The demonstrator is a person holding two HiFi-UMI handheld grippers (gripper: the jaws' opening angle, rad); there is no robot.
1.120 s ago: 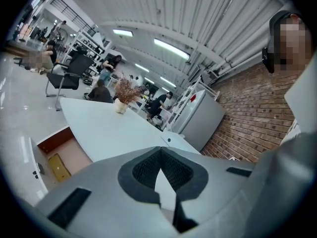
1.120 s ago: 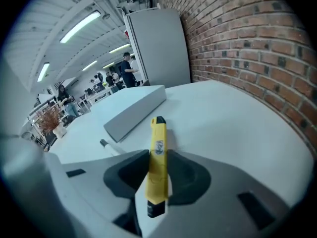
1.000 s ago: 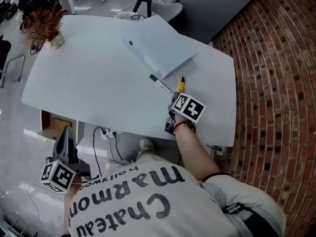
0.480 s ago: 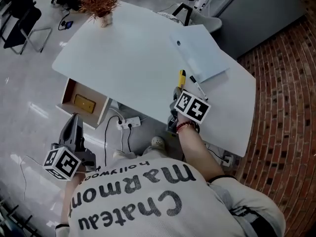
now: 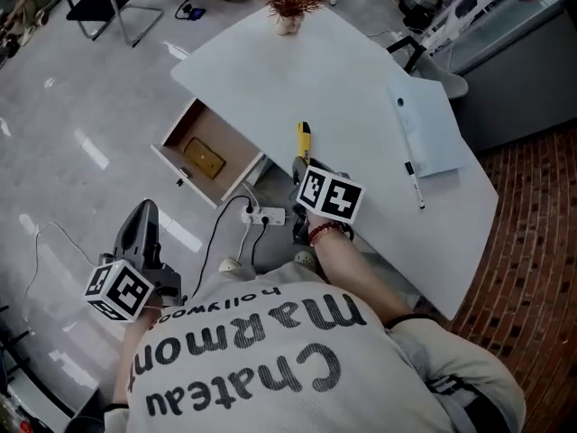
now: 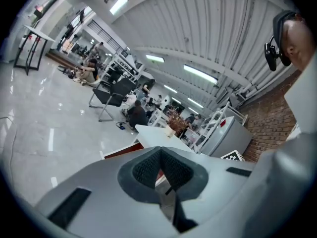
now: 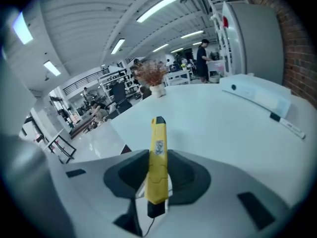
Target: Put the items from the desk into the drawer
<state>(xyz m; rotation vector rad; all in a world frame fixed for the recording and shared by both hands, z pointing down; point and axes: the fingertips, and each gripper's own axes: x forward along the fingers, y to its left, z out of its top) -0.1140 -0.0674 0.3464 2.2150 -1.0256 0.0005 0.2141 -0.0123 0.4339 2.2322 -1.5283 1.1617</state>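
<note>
A yellow utility knife is gripped tightly between the jaws of the right gripper, at the near edge of the white desk. The left gripper is held off the desk, over the floor, with its jaws pressed together on nothing. Beneath the desk's left edge, the drawer is pulled out, and a flat yellowish item is seen inside. A marker pen lies near the right edge.

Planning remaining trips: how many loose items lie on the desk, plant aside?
2: a folder at the desk's right end, a marker beside it. Right tongs hold the cutter.
</note>
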